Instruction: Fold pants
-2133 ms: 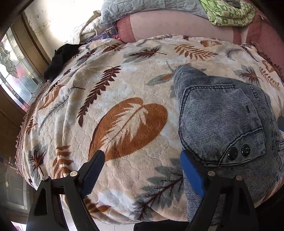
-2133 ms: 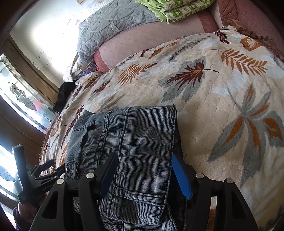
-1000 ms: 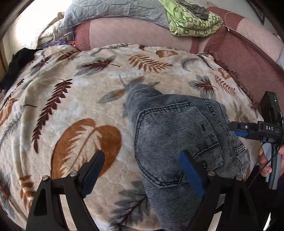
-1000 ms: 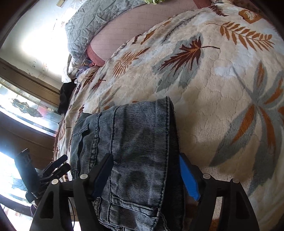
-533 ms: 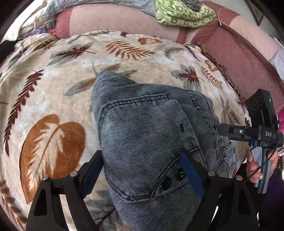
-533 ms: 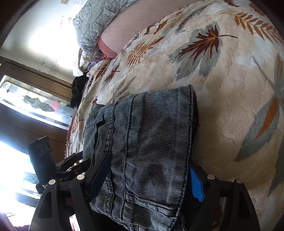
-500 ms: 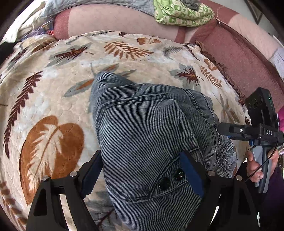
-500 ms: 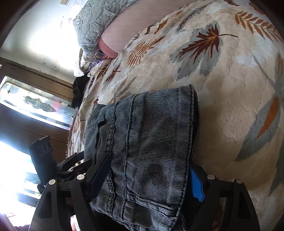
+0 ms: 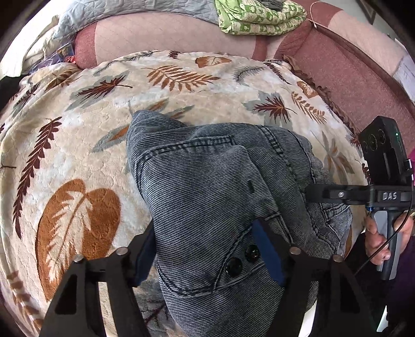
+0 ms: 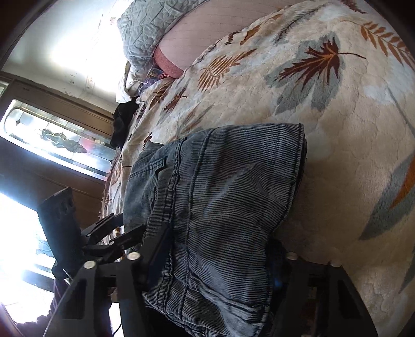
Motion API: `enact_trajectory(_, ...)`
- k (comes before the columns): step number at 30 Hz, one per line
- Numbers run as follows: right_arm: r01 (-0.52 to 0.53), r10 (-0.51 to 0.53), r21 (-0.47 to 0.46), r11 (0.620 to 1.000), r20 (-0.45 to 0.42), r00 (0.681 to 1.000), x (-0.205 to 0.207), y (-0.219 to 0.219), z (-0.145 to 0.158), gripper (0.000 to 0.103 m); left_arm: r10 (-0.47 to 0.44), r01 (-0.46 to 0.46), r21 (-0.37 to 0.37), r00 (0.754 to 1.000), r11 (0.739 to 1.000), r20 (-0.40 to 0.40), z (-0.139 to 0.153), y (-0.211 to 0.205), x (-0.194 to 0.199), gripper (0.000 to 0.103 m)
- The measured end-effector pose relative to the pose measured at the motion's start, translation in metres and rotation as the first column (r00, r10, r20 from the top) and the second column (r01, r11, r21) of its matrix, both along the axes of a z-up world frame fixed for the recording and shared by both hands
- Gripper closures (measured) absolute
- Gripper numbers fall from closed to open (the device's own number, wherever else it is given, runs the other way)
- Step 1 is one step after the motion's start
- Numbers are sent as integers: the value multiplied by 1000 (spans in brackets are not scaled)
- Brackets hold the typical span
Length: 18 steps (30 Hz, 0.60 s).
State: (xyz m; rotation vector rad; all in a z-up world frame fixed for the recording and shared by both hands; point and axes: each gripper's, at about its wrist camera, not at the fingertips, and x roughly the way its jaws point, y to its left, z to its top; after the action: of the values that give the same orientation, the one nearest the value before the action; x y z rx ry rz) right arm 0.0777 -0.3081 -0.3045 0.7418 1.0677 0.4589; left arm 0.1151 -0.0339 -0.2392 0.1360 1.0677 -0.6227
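Both grippers have drawn their jaws in over the last moment, and the folded pants (image 9: 207, 197) now fill the gap between each pair of fingers where, a second ago, the left one still straddled mostly bare blanket. From the left wrist, the left gripper (image 9: 207, 248) has its blue pads pressed against either side of the denim bundle at its near end, close beside two dark buttons (image 9: 242, 258). From the right wrist, the right gripper (image 10: 220, 254) pinches the near end of the same bundle, the cloth bulging up between its fingers; its right pad is sunk in shadow under the fabric. The pants lie as a thick folded stack on a cream blanket (image 9: 77, 134) printed with brown and grey leaves, toward its near edge. A hand (image 9: 381, 238) grips the right tool's handle at the right of the left view. Far off, a folded green quilt (image 9: 259, 15) rests on a pink bolster (image 9: 168, 36).
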Motion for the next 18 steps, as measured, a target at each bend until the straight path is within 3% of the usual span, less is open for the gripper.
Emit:
enact_trajectory(4,0,0,-17,1000,-8,1000,1,-1,-2,48,10,-10,13,1000,1000,6,-1,-3,1,33)
enact_trajectory(6,-1,1,-17,1000,-17,1000,2,-1,-4,48,30,-30,4,1000,1000,-5,-3,-2,2,28)
enact_trajectory(8,10,-10,5,1000,-30,999,4,-3,-7,43,48,-48,-1,999,999,-21,-6,0,5,21)
enact_trajectory(12,9,-8,33,999,-34,999,6,-3,-9,39,79,-81,-36,995,996,-56,-10,6,10,20)
enact_trajectory(15,-9,9,-23,1000,-2,1000,4,3,-2,47,66,-66,-36,998,997,-18,-5,2,4,36)
enact_trajectory(16,-16,17,-58,998,10,1000,3,5,0,54,64,-64,-33,998,997,-1,-2,1,2,40)
enact_trajectory(18,-20,23,-78,997,31,999,1,6,5,60,74,-73,-29,997,997,22,2,1,0,57)
